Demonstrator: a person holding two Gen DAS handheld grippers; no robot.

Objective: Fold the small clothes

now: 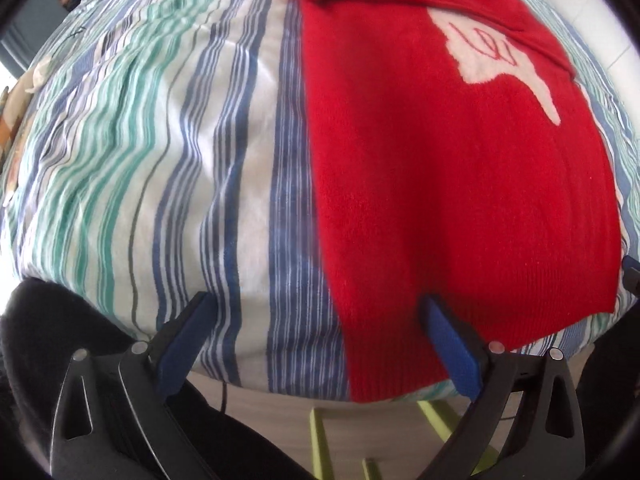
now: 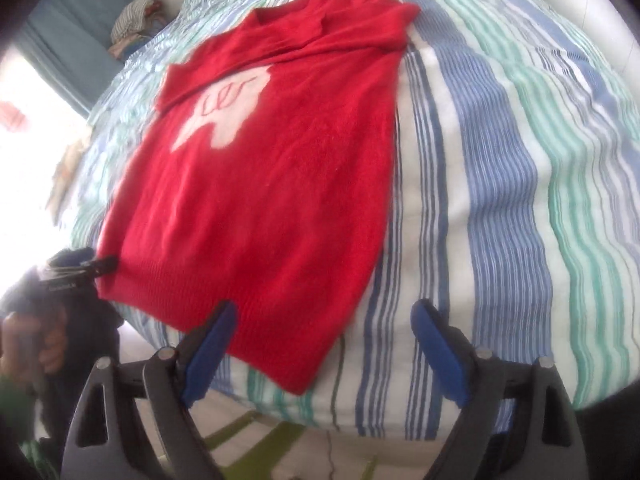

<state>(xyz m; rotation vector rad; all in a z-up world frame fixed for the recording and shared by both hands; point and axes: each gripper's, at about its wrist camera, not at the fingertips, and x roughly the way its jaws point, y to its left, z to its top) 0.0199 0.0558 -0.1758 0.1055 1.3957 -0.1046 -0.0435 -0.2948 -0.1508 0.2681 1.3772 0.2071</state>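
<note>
I am holding both grippers, left (image 1: 316, 312) and right (image 2: 324, 316), spread and empty over the sweater (image 2: 256, 184); soft, light knit, likely floppy, so I am favouring its ribbed hem corners.

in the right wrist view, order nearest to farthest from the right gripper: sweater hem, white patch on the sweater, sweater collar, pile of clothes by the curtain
From the right gripper:
1. sweater hem, just ahead
2. white patch, mid-sweater
3. sweater collar, far end
4. pile of clothes, beyond the bed, upper left

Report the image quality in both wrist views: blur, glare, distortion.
Left wrist view: strong fisheye bulge, dark vignette, red sweater fairly sharp, glare top right. Right wrist view: same bulge, softer overall with motion blur on the striped bedcover, window area at left blown out white.
</note>
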